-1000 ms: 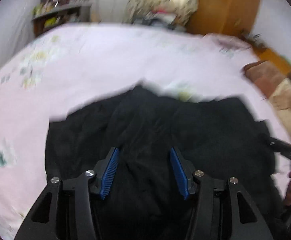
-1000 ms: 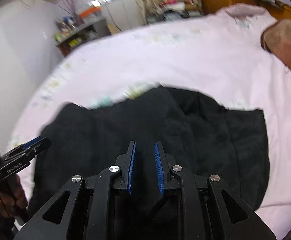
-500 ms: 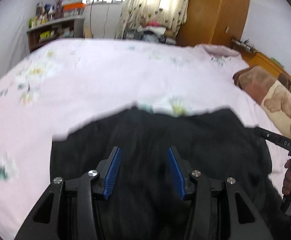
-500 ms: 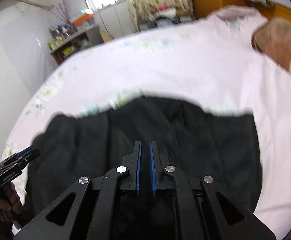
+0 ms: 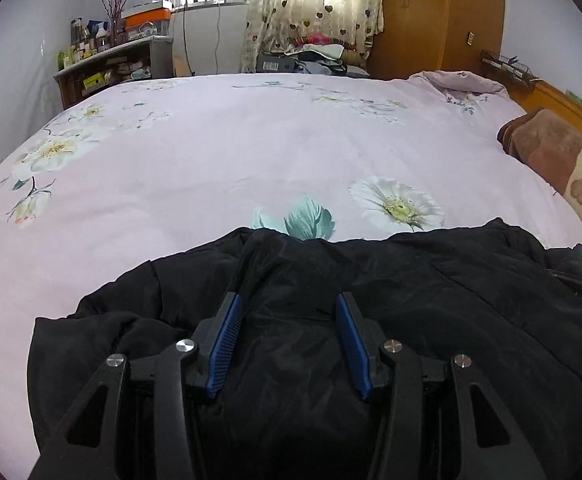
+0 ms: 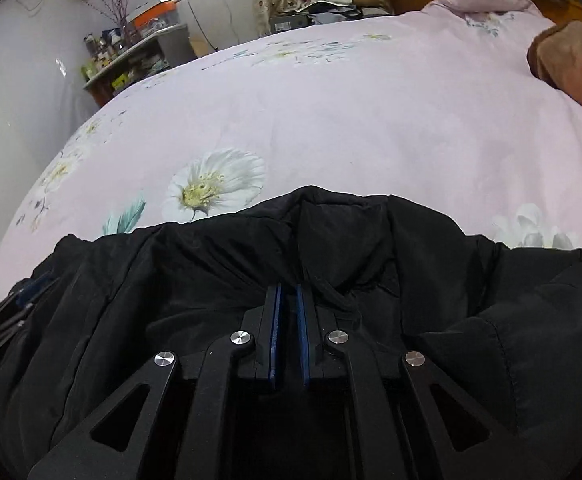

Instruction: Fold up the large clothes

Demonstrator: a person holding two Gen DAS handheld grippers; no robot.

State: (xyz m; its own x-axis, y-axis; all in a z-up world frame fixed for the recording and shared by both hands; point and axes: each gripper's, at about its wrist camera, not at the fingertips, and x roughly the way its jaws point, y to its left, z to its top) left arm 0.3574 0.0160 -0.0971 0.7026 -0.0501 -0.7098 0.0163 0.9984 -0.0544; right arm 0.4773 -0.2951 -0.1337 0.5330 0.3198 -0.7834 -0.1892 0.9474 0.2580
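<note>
A large black padded jacket (image 5: 431, 312) lies bunched on the near part of a pink flowered bedspread (image 5: 251, 140). My left gripper (image 5: 287, 304) stands over its middle with the blue pads half apart. A thick hump of the fabric fills the gap and creases run up from the pad tips. In the right wrist view the same jacket (image 6: 491, 280) spreads across the lower half. My right gripper (image 6: 289, 292) is shut, its pads nearly together on a thin fold of the jacket near its far edge. The left gripper's tips (image 6: 19, 296) show at the left edge.
The bedspread stretches far beyond the jacket. A brown blanket (image 5: 551, 152) lies at the right side. A shelf of bottles (image 5: 107, 60), a heart-print curtain (image 5: 315, 4), a pile of clothes (image 5: 315, 52) and a wooden wardrobe (image 5: 435, 16) stand past the bed.
The right jaws went from slightly apart to shut on the fabric. Both grippers sank toward the bed, and the jacket's far edge now sits lower in both views.
</note>
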